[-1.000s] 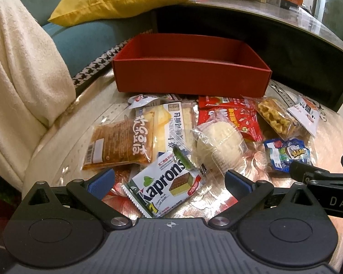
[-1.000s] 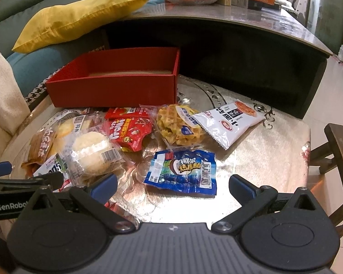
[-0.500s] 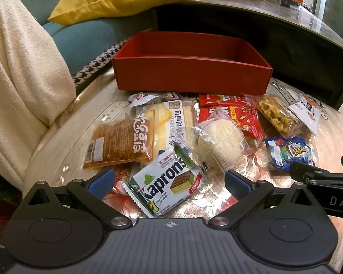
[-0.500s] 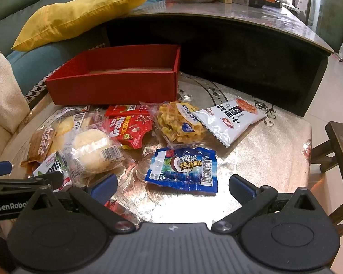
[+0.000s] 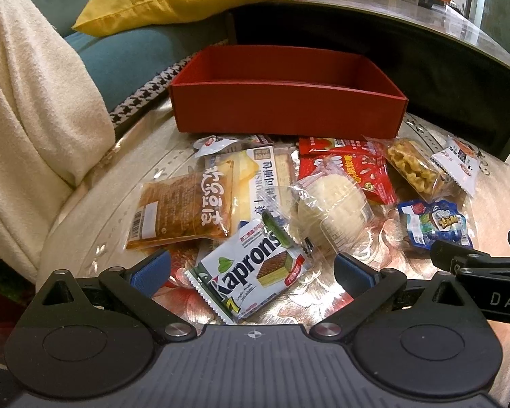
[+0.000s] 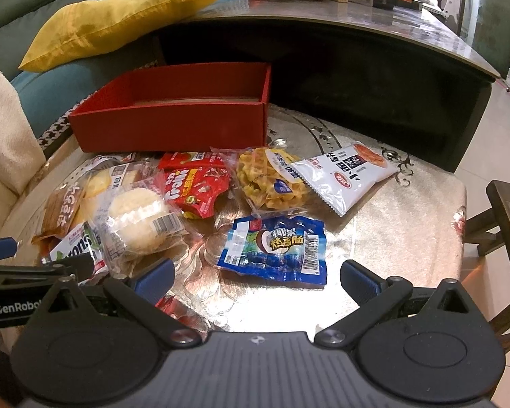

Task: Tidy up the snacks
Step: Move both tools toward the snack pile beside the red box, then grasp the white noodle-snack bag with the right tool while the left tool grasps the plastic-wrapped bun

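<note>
Snacks sit heaped across the middle of our table (image 6: 408, 238), and behind them, toward the far edge, waits the red box (image 5: 285, 108), which looks bare inside as far as we can see over its wall. Our left gripper (image 5: 251, 273) hangs low with jaws spread wide, gripping nothing, the Kaprons wafer pack (image 5: 251, 272) lying right between its blue pads. Just beyond that pack we've got the brown pastry bag (image 5: 183, 210) on the left and the clear-wrapped white cake (image 5: 329, 207) on the right, with the red packet (image 5: 350, 166) behind it, just in front of the box. Over on the right gripper (image 6: 256, 278), jaws equally wide and nothing held, the blue coconut packet (image 6: 275, 244) lies just ahead of the pads. Further back sit the waffle bag (image 6: 268, 180) and the white sachet (image 6: 346, 173), edges overlapping.
</note>
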`<control>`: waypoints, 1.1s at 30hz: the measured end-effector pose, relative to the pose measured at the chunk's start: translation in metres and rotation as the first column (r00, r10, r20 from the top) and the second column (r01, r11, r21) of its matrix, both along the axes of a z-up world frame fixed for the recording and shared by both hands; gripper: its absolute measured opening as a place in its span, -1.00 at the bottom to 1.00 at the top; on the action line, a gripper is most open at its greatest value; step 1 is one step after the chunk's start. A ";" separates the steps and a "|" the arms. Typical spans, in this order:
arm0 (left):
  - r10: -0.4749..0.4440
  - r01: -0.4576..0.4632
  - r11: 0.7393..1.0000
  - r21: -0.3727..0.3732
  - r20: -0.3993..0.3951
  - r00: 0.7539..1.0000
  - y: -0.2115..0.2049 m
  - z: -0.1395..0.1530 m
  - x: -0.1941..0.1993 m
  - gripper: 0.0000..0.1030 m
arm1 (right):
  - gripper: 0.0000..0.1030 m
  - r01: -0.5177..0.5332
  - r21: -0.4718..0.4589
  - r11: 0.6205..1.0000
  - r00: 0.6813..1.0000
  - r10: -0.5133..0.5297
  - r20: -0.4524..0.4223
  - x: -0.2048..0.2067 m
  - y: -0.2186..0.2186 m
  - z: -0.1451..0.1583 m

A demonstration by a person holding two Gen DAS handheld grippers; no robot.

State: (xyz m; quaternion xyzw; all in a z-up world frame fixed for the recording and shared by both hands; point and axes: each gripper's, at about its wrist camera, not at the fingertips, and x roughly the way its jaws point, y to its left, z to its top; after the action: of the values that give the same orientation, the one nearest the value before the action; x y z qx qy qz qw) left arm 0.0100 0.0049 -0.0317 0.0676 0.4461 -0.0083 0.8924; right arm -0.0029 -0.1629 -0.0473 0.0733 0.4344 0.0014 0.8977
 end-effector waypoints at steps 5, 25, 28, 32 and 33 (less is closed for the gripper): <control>0.004 -0.004 1.000 -0.006 -0.008 1.000 0.005 0.000 0.001 1.00 | 0.95 -0.021 0.005 1.000 1.000 0.021 -0.007 0.004 0.003 -0.001; -0.351 0.347 0.932 0.107 0.025 0.936 -0.060 0.000 0.043 1.00 | 0.95 -0.054 -0.027 0.998 0.997 0.052 -0.051 0.043 -0.053 0.015; -0.386 0.385 0.911 0.147 -0.024 0.922 -0.070 -0.016 0.053 1.00 | 0.95 -0.084 -0.041 0.996 0.995 0.081 -0.066 0.050 -0.056 0.011; -0.365 0.381 0.909 0.170 -0.119 0.924 -0.071 -0.041 0.070 0.98 | 0.95 -0.160 -0.067 0.985 0.985 0.154 -0.082 0.067 -0.051 0.007; -0.359 0.377 0.914 0.149 -0.135 0.924 -0.069 -0.043 0.073 0.97 | 0.95 -0.181 -0.077 0.980 0.981 0.175 -0.082 0.071 -0.049 0.006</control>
State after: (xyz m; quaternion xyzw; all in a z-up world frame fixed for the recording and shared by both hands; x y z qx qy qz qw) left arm 0.0829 -0.0643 -0.0748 0.2269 0.4706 -0.1410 0.8409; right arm 0.0685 -0.2117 -0.0417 -0.0039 0.4723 0.0606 0.8793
